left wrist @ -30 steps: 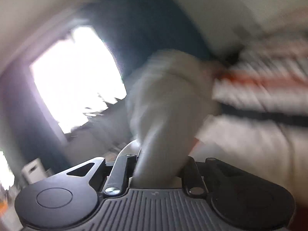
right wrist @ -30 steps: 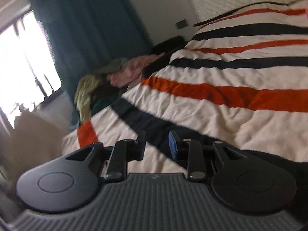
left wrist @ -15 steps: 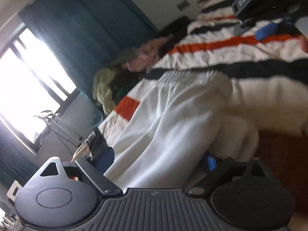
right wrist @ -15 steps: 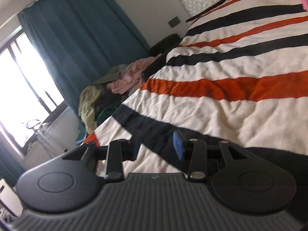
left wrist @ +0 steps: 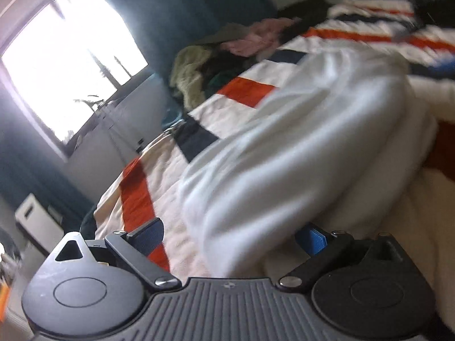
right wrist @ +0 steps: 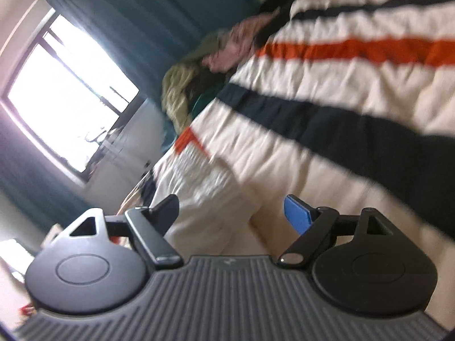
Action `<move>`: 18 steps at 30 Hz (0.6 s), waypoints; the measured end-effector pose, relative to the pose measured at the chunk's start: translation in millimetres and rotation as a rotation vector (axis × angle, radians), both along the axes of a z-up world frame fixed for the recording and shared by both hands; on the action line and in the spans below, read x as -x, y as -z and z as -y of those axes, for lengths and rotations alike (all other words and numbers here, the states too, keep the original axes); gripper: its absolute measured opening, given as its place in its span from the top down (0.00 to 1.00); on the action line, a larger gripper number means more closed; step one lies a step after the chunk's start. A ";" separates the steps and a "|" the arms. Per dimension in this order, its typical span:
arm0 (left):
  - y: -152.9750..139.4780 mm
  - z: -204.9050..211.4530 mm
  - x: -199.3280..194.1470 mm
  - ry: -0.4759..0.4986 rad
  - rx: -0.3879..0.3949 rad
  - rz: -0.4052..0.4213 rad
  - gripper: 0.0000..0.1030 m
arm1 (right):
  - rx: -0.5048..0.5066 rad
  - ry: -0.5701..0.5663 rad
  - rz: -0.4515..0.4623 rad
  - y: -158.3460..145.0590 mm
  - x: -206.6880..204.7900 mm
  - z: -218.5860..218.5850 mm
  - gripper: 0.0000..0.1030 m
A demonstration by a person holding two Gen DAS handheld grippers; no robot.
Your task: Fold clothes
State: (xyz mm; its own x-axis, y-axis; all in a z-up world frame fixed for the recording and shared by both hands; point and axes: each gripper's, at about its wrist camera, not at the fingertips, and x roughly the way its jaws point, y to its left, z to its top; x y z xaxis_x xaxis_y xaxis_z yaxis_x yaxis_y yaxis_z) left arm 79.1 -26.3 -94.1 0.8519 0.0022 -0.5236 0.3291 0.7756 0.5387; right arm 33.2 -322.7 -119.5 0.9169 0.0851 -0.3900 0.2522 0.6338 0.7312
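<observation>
Both tongs stand with their fingers spread apart and grip nothing: the left gripper [left wrist: 230, 236] sits low over the white garment [left wrist: 298, 147], whose near end spills between its two fingers, the blue-padded finger [left wrist: 312, 240] touching or just beside the cloth, though blur makes contact hard to judge. That garment lies stretched across the striped bedspread [left wrist: 244, 91], running from the near edge of the bed toward its far side. Over the same bedspread [right wrist: 341, 113] the right gripper [right wrist: 231, 213] hovers, a pale ribbed band of cloth [right wrist: 204, 182], probably the garment's waistband, just ahead of its fingers. At the far corner of the bed sits a heap of clothes [left wrist: 221, 56], near the teal curtain [right wrist: 159, 22] and bright window [left wrist: 65, 65]
</observation>
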 end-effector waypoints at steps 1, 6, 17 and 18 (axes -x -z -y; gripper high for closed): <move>-4.2 -8.7 -2.6 -0.019 0.027 -0.003 0.04 | -0.047 -0.039 0.009 4.7 -4.3 -0.9 0.19; -15.7 -47.6 -14.5 -0.097 0.183 -0.054 0.03 | -0.256 -0.169 0.032 26.0 -22.1 -7.2 0.19; -7.9 -45.0 -22.7 -0.108 0.205 -0.068 0.03 | -0.045 -0.188 0.056 14.9 -50.8 -21.3 0.52; -8.7 -45.7 -23.1 -0.110 0.217 -0.075 0.03 | -0.029 -0.191 0.051 13.6 -50.3 -21.0 0.65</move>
State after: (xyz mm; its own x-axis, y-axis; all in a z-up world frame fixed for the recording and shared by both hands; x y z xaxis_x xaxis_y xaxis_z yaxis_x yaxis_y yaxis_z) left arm 102.2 19.4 -85.5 0.8117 -0.0269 -0.5834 0.2693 0.9037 0.3329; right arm 83.5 -301.7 -133.1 0.9017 0.2698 -0.3380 0.0912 0.6454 0.7584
